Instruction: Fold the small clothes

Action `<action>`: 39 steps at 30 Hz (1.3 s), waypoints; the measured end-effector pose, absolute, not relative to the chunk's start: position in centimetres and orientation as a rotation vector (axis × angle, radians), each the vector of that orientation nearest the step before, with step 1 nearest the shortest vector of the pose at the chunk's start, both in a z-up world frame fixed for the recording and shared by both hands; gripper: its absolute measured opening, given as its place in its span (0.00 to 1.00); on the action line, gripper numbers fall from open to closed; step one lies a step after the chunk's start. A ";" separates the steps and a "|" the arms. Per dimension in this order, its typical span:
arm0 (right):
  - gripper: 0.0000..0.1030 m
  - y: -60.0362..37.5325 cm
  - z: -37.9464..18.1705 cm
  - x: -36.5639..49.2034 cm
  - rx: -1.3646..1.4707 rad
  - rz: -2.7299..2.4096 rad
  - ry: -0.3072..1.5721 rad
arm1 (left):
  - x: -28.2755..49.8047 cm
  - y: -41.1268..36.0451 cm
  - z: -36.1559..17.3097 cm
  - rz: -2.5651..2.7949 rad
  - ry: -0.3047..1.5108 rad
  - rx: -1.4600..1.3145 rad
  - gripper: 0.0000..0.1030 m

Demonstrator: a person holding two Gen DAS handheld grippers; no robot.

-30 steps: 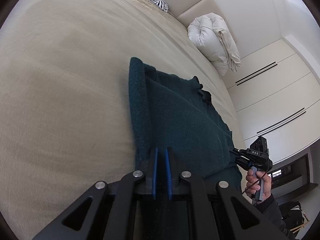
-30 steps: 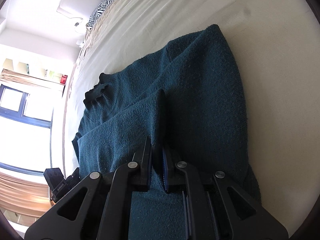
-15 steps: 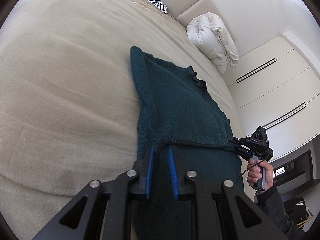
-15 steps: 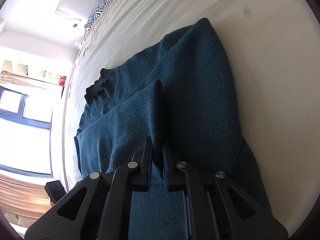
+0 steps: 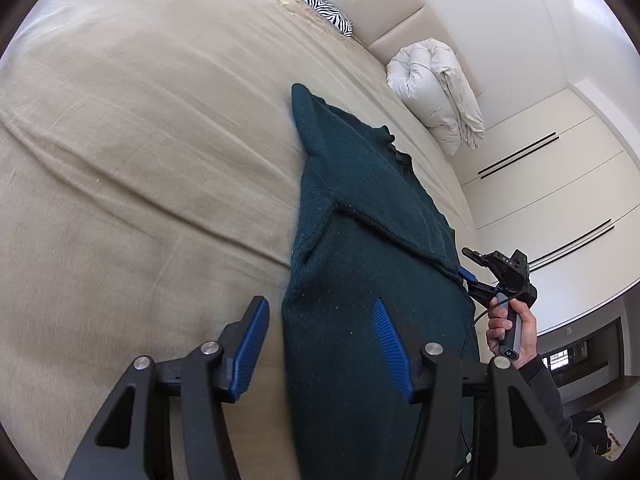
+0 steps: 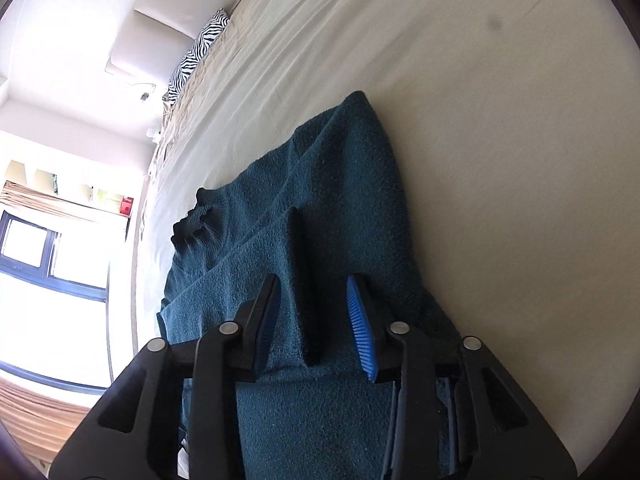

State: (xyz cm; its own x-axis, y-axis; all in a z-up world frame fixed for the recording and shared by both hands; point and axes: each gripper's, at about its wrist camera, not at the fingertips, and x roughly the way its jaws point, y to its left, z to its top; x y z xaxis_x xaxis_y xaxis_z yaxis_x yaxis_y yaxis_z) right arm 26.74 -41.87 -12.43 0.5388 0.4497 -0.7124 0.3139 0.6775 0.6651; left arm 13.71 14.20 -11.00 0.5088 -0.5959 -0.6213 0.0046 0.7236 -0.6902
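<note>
A dark teal knit sweater (image 5: 360,216) lies on the beige bed, its lower part folded up over the body. It also shows in the right wrist view (image 6: 328,216), collar to the left. My left gripper (image 5: 324,320) is open, its blue pads either side of the sweater's near left edge. My right gripper (image 6: 314,300) is open over a raised fold ridge of the sweater. The right gripper also shows in the left wrist view (image 5: 472,268), held by a hand at the sweater's right edge.
The beige bedsheet (image 5: 140,152) spreads wide to the left. A rolled white duvet (image 5: 436,92) and a zebra pillow (image 5: 312,4) lie near the headboard. White wardrobe doors (image 5: 560,200) stand to the right. A bright window (image 6: 48,272) is left in the right wrist view.
Both grippers were shut on the sweater's hem and carried it up over the body. Now both have opened and let the cloth go.
</note>
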 end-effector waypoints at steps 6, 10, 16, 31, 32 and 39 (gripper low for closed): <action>0.47 -42.3 -9.3 21.6 0.807 0.102 0.980 | 8.9 13.6 -10.6 -0.365 1.003 -0.685 0.67; 0.47 -41.1 -8.3 16.0 0.725 0.160 0.988 | 5.6 13.1 -11.2 -0.355 1.029 -0.704 0.68; 0.47 -41.5 -8.9 6.5 0.694 0.189 1.002 | 1.0 12.5 -11.3 -0.375 1.080 -0.708 0.68; 0.47 -46.2 -11.0 -6.9 0.714 0.150 1.080 | -3.2 12.1 -12.8 -0.465 1.159 -0.799 0.65; 0.47 -46.4 -11.0 -7.1 0.729 0.159 1.077 | -3.3 12.3 -12.9 -0.472 1.161 -0.817 0.65; 0.46 -48.0 -11.0 -9.0 0.763 0.151 1.103 | -3.7 12.6 -13.3 -0.508 1.182 -0.885 0.64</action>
State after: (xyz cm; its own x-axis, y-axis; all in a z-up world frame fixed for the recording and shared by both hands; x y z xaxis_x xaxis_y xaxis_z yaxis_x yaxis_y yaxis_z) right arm -8.96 -48.05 -10.99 0.4685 0.4698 -0.7482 0.2514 0.7410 0.6227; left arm -3.70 12.61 -13.26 0.3273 -0.7505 -0.5742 -0.0994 0.5769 -0.8107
